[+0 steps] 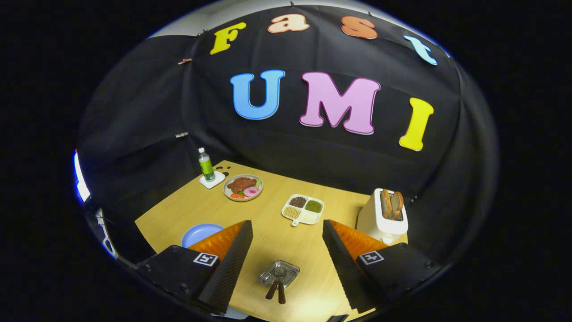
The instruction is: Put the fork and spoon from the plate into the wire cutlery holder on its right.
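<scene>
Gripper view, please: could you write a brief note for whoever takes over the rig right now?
Claw: open, holding nothing, raised above the table.
Cutlery holder: on the table between the fingers, close below. Two brown-handled utensils stand in it, handles out; which is the fork and which the spoon cannot be told.
Blue plate: left of the holder, partly behind the left finger; the visible part is bare.
Done: both pieces appear to be in the holder.
Left: probably nothing; check the hidden part of the plate.
</scene>
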`<state>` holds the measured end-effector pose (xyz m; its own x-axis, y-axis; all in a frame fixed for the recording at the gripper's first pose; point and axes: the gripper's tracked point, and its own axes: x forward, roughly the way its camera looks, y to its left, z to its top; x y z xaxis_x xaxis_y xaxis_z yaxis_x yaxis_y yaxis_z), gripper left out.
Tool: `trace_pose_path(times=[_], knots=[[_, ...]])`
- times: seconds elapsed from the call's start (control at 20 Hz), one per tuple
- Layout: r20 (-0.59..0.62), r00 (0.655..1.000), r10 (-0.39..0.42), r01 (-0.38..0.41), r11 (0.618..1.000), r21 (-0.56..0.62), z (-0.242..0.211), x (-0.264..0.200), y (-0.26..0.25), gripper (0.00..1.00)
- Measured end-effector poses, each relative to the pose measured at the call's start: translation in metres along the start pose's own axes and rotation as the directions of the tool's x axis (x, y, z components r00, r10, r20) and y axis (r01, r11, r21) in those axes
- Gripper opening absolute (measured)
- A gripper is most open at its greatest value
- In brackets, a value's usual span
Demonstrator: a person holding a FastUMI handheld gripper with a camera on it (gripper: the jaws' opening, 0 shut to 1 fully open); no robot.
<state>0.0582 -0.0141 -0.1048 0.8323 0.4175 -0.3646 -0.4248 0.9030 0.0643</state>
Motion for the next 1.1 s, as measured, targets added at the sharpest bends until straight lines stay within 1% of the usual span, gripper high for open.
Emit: trace_pose_path(times=[0.15,0.3,0.5,0.6,0.85,1.1], knots=[[0.079,0.995,0.068,-0.064,0.997,-0.048,0.011,-0.009,0.014,0.98],[0.123,0.985,0.12,-0.114,0.992,-0.055,0.017,-0.014,0.025,0.97],[0.181,0.972,0.148,-0.142,0.989,-0.05,0.03,-0.02,0.029,0.97],[0.189,0.969,0.16,-0.154,0.987,-0.049,0.032,-0.021,0.03,0.97],[0.185,0.971,0.152,-0.14,0.987,-0.078,0.032,-0.027,0.03,0.97],[0.189,0.975,0.117,-0.105,0.992,-0.074,0.032,-0.032,0.031,0.97]])
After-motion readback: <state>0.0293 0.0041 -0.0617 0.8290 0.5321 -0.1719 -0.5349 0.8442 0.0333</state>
